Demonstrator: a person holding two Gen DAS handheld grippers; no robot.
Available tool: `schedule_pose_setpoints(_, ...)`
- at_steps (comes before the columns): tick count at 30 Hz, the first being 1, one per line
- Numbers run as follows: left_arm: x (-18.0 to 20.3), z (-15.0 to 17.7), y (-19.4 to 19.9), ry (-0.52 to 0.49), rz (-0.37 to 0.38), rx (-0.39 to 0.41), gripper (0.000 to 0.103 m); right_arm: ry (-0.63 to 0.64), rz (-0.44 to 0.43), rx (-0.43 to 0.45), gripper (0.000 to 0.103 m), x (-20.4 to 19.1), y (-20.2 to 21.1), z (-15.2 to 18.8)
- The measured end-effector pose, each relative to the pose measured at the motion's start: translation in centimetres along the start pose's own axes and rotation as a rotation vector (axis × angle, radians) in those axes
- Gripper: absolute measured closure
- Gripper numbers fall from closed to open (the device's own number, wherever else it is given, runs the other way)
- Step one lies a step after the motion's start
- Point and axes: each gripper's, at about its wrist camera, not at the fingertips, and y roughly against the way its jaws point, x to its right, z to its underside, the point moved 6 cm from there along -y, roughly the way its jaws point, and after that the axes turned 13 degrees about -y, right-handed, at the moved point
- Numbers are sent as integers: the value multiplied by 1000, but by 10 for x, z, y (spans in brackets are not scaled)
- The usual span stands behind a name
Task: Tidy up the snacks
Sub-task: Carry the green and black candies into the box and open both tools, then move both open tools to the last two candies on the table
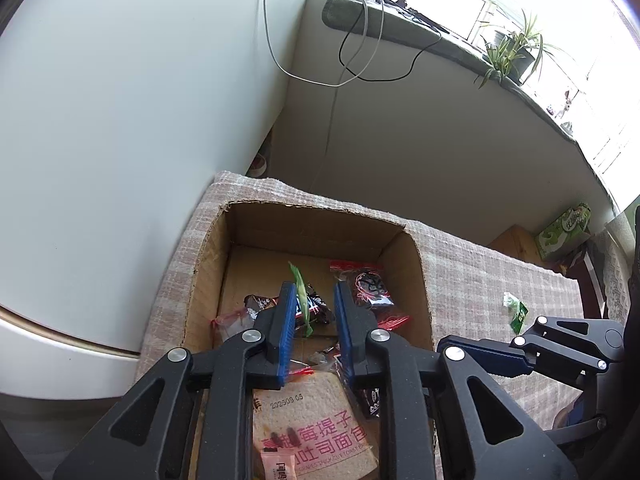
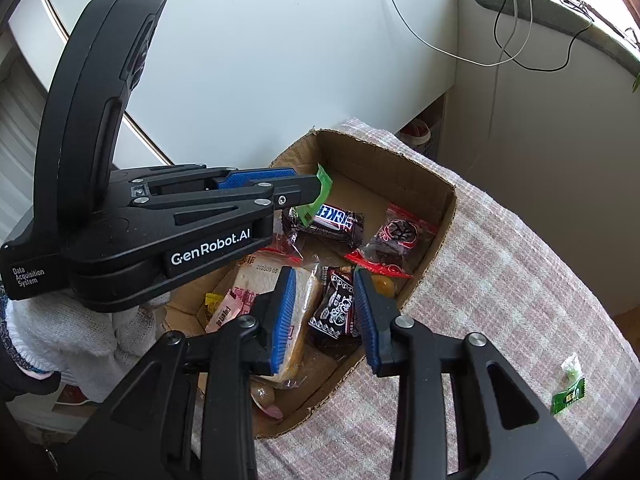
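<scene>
Cardboard box (image 2: 360,160): open-topped, on the checked cloth (image 2: 520,280); it is the collection point, so both grippers are over it.
Contents: Snickers bar (image 2: 334,218), red-trimmed bag (image 2: 396,240), wrapped toast slice (image 1: 316,420), dark sachet (image 2: 336,308), smaller packets near the front wall. Loose pile, no sorting inside.
Left gripper (image 1: 314,288): above the box middle, pointed steeply down. Jaws narrowly apart; green packet (image 1: 301,292) hangs between the tips against the left finger. The gap is wider than the packet, so I read it as let go, not pinched.
Why there: a release over the middle should drop the packet on the pile, clear of the walls.
Right gripper (image 2: 324,276): over the near-right part of the box, jaws moderately apart, nothing between them. Toast and sachet lie below, untouched. Looks done here or idle.
Gloved hand (image 2: 80,332): white glove, on the left gripper's handle.
Remaining: second green packet (image 2: 568,390) alone on the cloth, well right of the box, on the right gripper's side. Likely its next pick.
Risk: thin, flat wrapper on soft cloth, so the tips may snag fabric.
</scene>
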Motion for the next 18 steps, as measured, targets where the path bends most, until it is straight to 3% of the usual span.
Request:
schedule_pose_setpoints(1,0,-1,1,0,-1,3,80,4,3,4,47,0,1,0)
schedule_pose_setpoints(6,-2,-2,1,6,-3,6,79,-4,11,6,45,4,3,0)
schedule_pose_setpoints(9,-2,-2,1,10,-3,7,68,0,23,11,34,7,6,1)
schedule_pose_setpoints(18,9,-5,4,-13,-13,20,62,-24,38,12,33,24,16,5)
